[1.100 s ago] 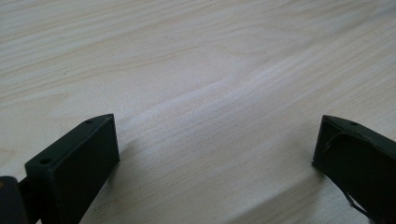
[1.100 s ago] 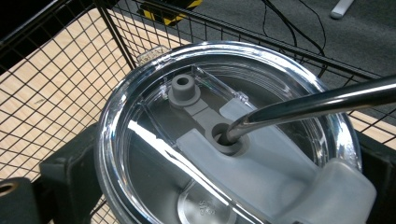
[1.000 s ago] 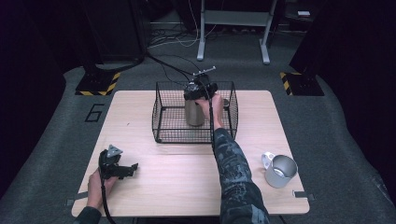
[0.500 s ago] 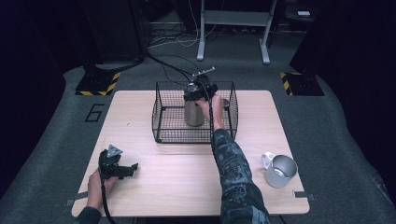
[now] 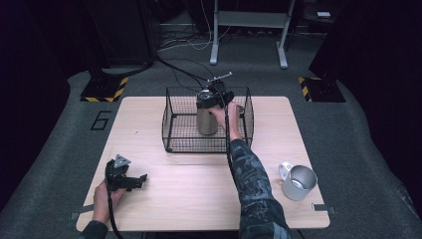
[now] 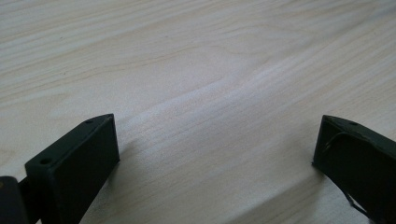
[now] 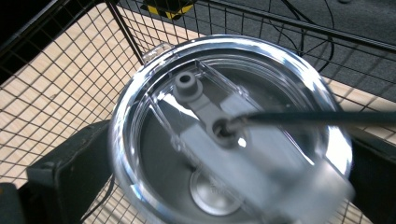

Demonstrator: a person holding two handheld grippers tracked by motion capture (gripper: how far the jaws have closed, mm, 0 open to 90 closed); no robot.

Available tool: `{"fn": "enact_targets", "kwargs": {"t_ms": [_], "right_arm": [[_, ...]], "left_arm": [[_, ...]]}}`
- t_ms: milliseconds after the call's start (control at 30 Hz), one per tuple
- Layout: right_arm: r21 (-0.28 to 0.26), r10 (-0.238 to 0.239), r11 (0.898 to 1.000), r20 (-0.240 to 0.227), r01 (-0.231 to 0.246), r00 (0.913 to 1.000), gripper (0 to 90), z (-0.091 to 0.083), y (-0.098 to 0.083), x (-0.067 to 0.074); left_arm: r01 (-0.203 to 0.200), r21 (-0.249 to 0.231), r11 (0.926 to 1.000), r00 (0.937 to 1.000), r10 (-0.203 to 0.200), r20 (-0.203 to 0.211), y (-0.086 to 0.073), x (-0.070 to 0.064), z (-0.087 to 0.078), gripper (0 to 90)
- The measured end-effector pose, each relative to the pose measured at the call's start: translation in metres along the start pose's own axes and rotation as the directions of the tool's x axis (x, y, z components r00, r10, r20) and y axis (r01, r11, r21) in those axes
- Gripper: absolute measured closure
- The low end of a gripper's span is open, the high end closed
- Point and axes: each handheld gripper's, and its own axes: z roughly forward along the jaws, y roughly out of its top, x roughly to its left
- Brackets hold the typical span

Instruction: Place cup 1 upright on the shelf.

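Right claw (image 5: pixel 215 95) clamped on steel tumbler (image 5: pixel 207 118) inside wire basket (image 5: pixel 171 130) — best kept upright, clear of mesh. Left claw (image 5: pixel 135 180) open, resting on desk (image 5: pixel 199 189).

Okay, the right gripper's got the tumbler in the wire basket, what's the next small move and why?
Probably open the right gripper and lift it clear. The tumbler stands upright inside the basket, apparently on its floor, and the jaws sit on either side of its clear lid. The left gripper rests open on the table, so nothing else looks ready to act.
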Motion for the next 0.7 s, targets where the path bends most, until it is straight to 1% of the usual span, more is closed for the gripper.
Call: {"fn": "enact_targets", "kwargs": {"t_ms": [67, 100, 233, 333, 367, 400, 433, 467, 567, 667, 700], "right_arm": [[0.0, 0.006, 1.0, -0.001, -0.006, 1.0, 0.0, -0.006, -0.001, 0.0], [0.002, 0.01, 1.0, 0.0, -0.01, 1.0, 0.0, -0.009, -0.003, -0.001], [-0.01, 0.008, 1.0, -0.017, -0.008, 0.9998, 0.0, -0.022, -0.008, -0.002], [-0.026, -0.012, 1.0, -0.032, 0.012, 0.9994, 0.0, -0.033, -0.013, -0.002], [-0.028, -0.019, 0.999, -0.039, 0.018, 0.999, 0.0, -0.039, -0.016, 0.0], [-0.035, -0.037, 0.999, -0.047, 0.035, 0.9982, 0.0, -0.042, -0.017, 0.001], [-0.036, -0.036, 0.999, -0.047, 0.034, 0.9983, 0.0, -0.046, -0.02, 0.004], [-0.044, -0.053, 0.998, -0.049, 0.051, 0.9974, 0.0, -0.05, -0.022, 0.005], [-0.061, -0.085, 0.995, -0.066, 0.081, 0.9942, 0.0, -0.061, -0.029, 0.01], [-0.066, -0.097, 0.994, -0.078, 0.092, 0.9922, 0.0, -0.072, -0.036, 0.015], [-0.071, -0.111, 0.992, -0.081, 0.105, 0.9905, 0.0, -0.075, -0.039, 0.017]], "left_arm": [[0.001, 0.0, 1.0, 1.0, -0.001, 0.0, 0.0, 0.0, 0.0, 0.0], [0.015, -0.011, 0.9998, 0.9999, -0.015, -0.001, 0.0, -0.001, 0.001, 0.0], [0.011, -0.008, 0.9999, 0.9999, -0.011, -0.001, 0.0, -0.001, 0.001, 0.0], [0.012, -0.008, 0.9999, 0.9999, -0.012, 0.0, 0.0, -0.001, 0.001, 0.0], [0.012, -0.008, 0.9999, 0.9999, -0.012, 0.0, 0.0, -0.001, 0.001, 0.0], [0.012, -0.009, 0.9999, 0.9999, -0.012, -0.001, 0.0, -0.001, 0.001, 0.0], [0.01, -0.007, 0.9999, 1.0, -0.01, -0.001, 0.0, -0.001, 0.001, 0.0], [0.012, -0.008, 0.9999, 0.9999, -0.012, 0.0, 0.0, -0.001, 0.001, 0.0], [0.002, -0.006, 1.0, 1.0, -0.002, -0.003, 0.0, 0.0, 0.0, 0.0], [0.002, -0.006, 1.0, 1.0, -0.002, -0.002, 0.0, 0.0, 0.0, 0.0], [0.003, -0.007, 1.0, 1.0, -0.003, -0.001, 0.0, 0.0, 0.001, 0.0]]}}
